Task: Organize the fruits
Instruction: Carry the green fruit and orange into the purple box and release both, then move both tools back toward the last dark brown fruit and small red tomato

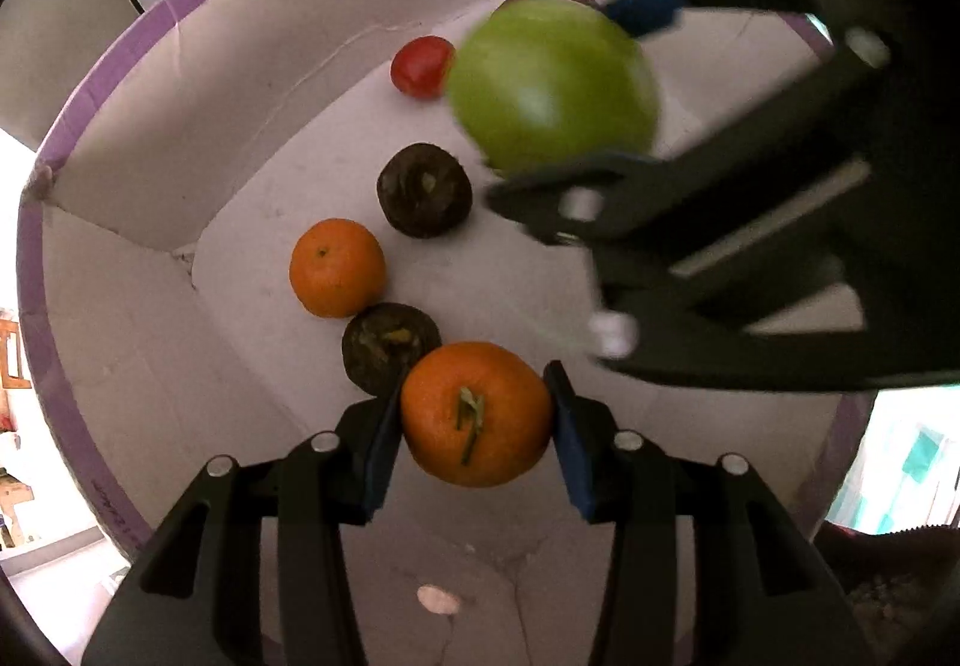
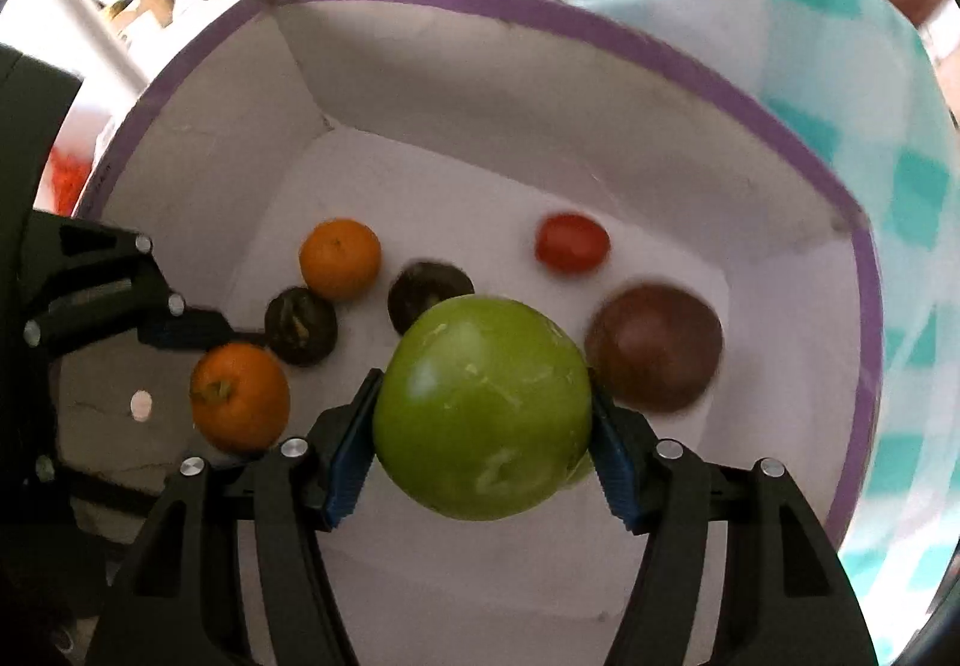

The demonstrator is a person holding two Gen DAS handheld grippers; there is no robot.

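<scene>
Two claws work over a white, purple-rimmed box (image 2: 600, 36) as the fruit sorting nears its placing step. Nearest the left wrist camera, the left claw (image 1: 477, 417) is clamped on an orange mandarin (image 1: 477, 414), its blue pads pressed to either side, held above the box floor. The right claw (image 2: 483, 414) grips a green apple (image 2: 483, 408) the same way, over the middle of the box. Both fruits look ready to be lowered and let go; the next move calls for a gentle descent into bare floor, clear of the fruit already lying there.

Beyond the apple, inside the box, lie a second mandarin (image 2: 340, 258), two dark, shrivelled fruits (image 2: 301, 327) (image 2: 429, 291), a small red tomato (image 2: 572, 242) and a dark plum-coloured fruit (image 2: 654, 345) just beside the apple. Past the box's far rim, a teal-checked cloth (image 2: 900, 174) covers the surface; the bright, blurred room behind shows wooden furniture.
</scene>
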